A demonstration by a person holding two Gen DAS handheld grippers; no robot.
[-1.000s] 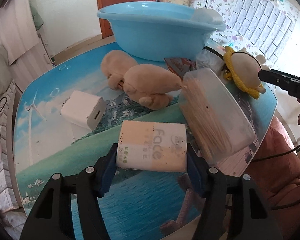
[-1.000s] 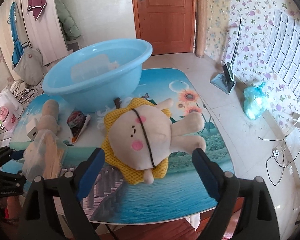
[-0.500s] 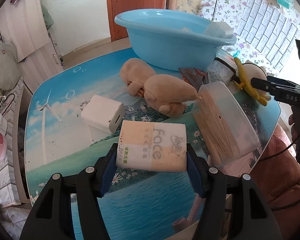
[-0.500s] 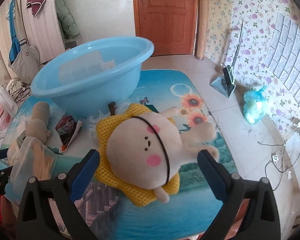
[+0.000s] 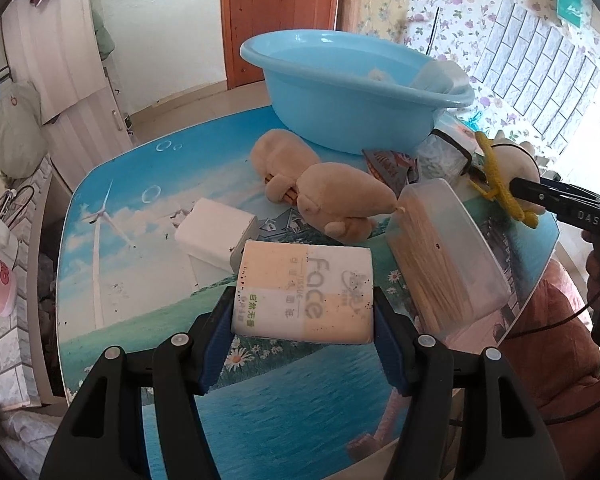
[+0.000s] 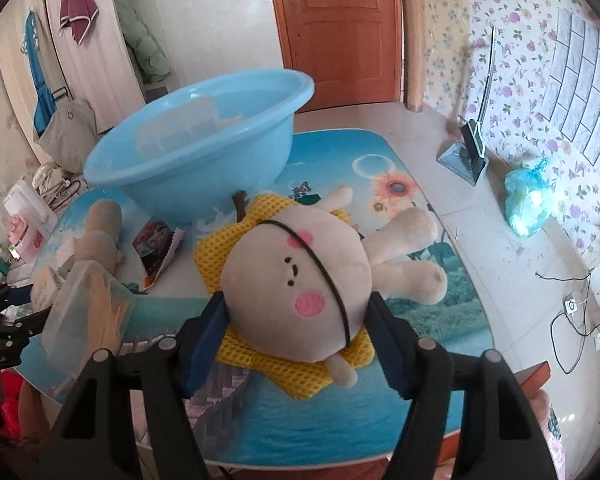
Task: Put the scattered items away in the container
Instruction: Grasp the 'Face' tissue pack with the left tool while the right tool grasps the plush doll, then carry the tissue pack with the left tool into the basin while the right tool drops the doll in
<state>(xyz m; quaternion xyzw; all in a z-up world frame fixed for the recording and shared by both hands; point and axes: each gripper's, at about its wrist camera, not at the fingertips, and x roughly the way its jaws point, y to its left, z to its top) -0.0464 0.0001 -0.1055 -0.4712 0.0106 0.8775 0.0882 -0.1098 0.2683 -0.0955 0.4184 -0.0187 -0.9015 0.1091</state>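
Note:
My left gripper [image 5: 304, 334] is shut on a pack of face tissues [image 5: 306, 290], held a little above the table. The blue basin [image 5: 352, 92] stands at the far side of the table, with a clear lid leaning inside it. My right gripper [image 6: 298, 332] is shut on the round head of a plush doll with a yellow mesh collar [image 6: 296, 280], raised off the table. In the left wrist view that doll [image 5: 508, 164] shows at the right edge, between the right gripper's fingers. The blue basin [image 6: 204, 144] lies beyond the doll and to its left.
On the table lie a tan plush toy [image 5: 320, 184], a white charger block [image 5: 216, 232], a clear box of wooden sticks [image 5: 448, 256] and a snack packet [image 6: 158, 246]. The round table [image 5: 112, 208] drops off close at right. A blue bag [image 6: 528, 196] sits on the floor.
Both grippers have risen and tilted toward the basin. The right gripper, open around the doll a second ago, has shut on its head and lifted it. The tissue pack stays gripped.

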